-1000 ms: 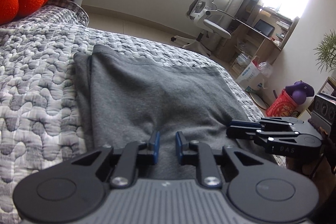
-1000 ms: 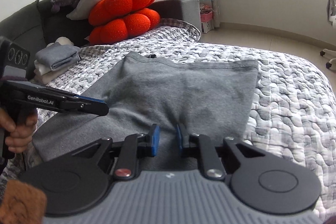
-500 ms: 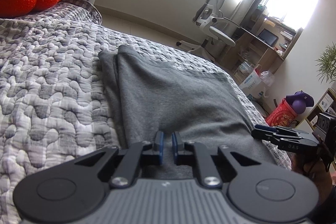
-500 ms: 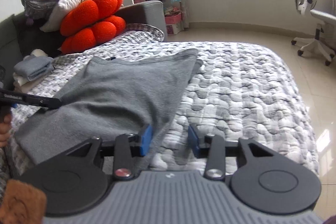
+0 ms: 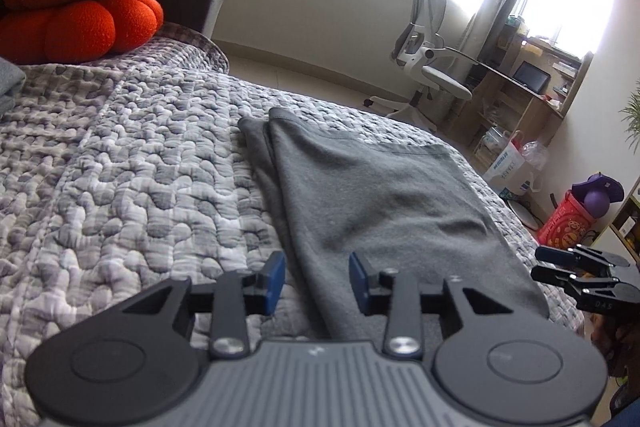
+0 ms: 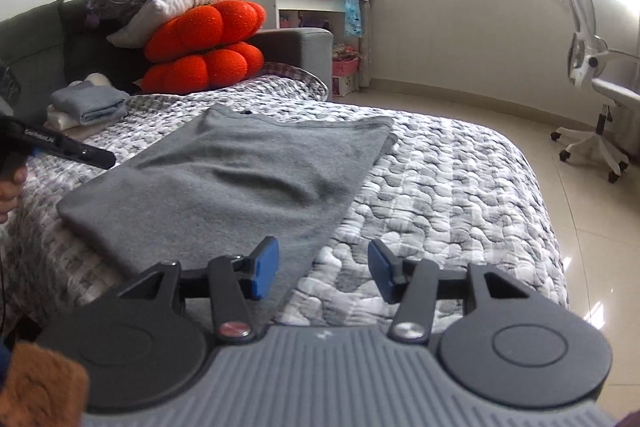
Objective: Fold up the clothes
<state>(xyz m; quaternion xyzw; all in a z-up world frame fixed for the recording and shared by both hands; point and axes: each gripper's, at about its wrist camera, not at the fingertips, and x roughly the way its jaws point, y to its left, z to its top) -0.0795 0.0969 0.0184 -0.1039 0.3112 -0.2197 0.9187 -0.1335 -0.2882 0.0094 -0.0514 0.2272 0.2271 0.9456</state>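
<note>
Both the left gripper (image 5: 316,281) and right gripper (image 6: 323,275) gape empty; the garment (image 5: 384,211) stretches lengthwise ahead of the fingers.

"GenRobot.AI" on left gripper (image 6: 86,155); "DAS" on right gripper (image 5: 560,265)

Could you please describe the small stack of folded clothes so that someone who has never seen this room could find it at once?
Start at the quilted bed and look to its head end, where big orange cushions are piled against the grey sofa arm. Just beside those cushions sits the folded stack, a blue-grey piece on top of cream ones. Unlike the large grey garment spread flat mid-bed, it is small, compact and layered.
</note>
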